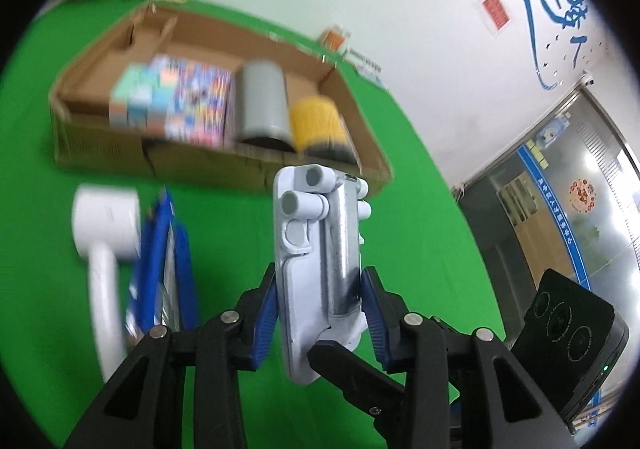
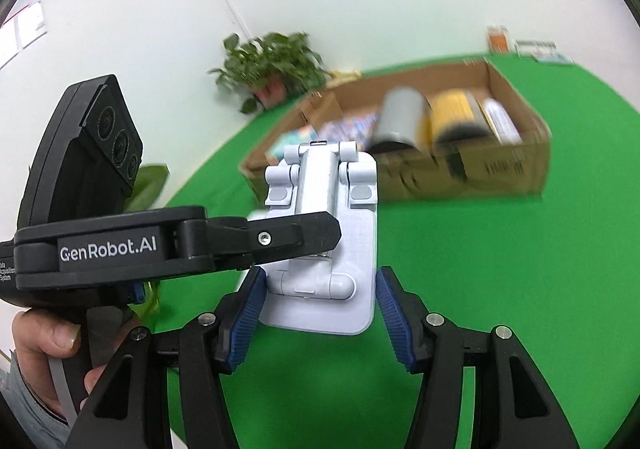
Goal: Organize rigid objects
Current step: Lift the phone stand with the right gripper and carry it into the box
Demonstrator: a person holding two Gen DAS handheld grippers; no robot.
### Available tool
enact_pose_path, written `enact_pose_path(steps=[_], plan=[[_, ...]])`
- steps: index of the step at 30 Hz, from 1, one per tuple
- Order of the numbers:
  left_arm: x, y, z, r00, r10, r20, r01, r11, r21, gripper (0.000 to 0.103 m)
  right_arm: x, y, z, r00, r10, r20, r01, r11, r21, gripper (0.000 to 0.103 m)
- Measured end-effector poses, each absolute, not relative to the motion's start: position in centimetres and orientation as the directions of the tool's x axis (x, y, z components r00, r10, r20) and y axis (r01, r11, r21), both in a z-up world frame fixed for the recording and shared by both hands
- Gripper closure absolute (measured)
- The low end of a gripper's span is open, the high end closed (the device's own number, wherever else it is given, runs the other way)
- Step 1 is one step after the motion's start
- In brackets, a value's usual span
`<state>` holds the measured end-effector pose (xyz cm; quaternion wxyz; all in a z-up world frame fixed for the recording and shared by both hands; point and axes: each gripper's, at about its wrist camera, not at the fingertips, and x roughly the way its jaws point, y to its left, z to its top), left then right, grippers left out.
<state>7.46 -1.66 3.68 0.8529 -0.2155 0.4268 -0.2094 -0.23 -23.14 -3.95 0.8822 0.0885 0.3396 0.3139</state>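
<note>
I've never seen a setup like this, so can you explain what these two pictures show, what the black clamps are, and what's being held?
There is no robot here. A person's hand grips a handheld clamp, one per hand. Each carries a wide-angle camera looking along its fingers. One picture comes from the left tool, the other from the right tool. Both clamp the same pale folded stand, held above a green table. On the table a cardboard box holds coloured packs, a grey cylinder and a yellow cylinder. Beside it lie a white mallet and a blurred blue item.
</note>
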Motion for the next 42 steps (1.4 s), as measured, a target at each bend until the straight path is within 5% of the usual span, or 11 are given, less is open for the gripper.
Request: enact_pose_path(steps=[12,25,42], plan=[[17.3,2.4,6.8,0.561,-0.526,-0.639,0.178,0.831,-0.527,0.065,10.2,-16.6,2.0,0.561,0.629,-0.538,-0.517,0.774,0.366,0.049],[26.4,3.1,2.3,0.383,-0.512,-0.769,0.088,0.849,-0.521,0.065,23.0,-13.1,-2.2,0.401,0.621,-0.673,-0.402,0.780,0.480,0.049],[27.4,3.7,1.6,0.341,-0.490,-0.802,0.098,0.867,-0.488,0.056,22.9,-12.9,-4.0,0.379,0.620,-0.687,-0.389,0.780,0.490,0.047]])
